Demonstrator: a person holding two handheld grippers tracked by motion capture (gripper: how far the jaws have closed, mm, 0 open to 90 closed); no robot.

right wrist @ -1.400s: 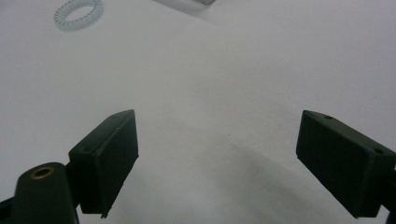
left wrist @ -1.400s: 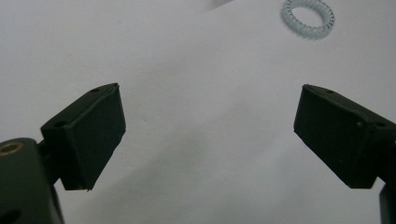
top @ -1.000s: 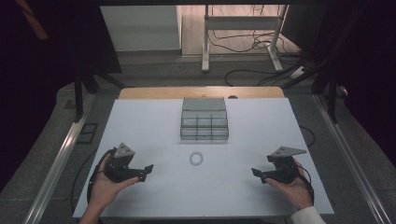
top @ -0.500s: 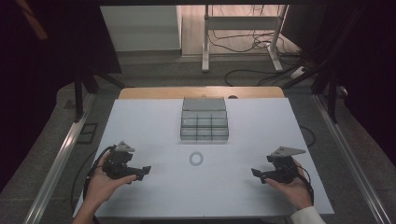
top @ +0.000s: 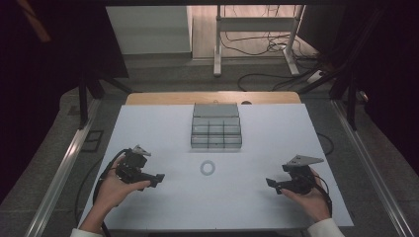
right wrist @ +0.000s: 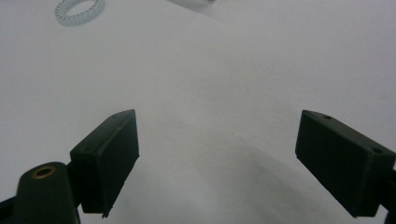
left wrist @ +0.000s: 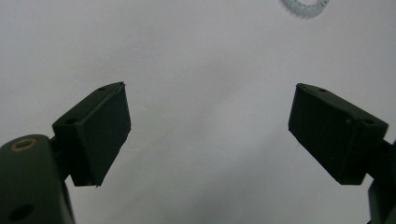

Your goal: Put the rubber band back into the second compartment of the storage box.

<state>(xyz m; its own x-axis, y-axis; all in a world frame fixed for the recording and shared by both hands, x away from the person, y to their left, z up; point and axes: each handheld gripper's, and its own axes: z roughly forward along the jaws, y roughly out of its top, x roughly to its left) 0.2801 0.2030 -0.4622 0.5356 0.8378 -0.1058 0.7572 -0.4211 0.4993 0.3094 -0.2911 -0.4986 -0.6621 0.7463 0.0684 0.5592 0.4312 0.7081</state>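
Note:
A small pale coiled ring (top: 208, 168) lies on the white table top (top: 247, 202), just in front of a grey tiered organizer (top: 216, 132) with several compartments. My left gripper (top: 157, 177) is held low over the table at the left, jaws wide open and pointing right toward the ring (left wrist: 306, 5). My right gripper (top: 271, 182) hovers at the right, jaws open wide with nothing between them, pointing left. The ring (right wrist: 79, 11) sits at the upper left of the right gripper view.
A wooden strip (top: 212, 97) borders the table's far edge behind the organizer. Metal rails (top: 59, 173) run along both sides. Cables and a stand's legs (top: 252, 44) lie on the floor beyond.
My left gripper has shifted slightly to the right and nearer the ring. The right gripper has barely moved.

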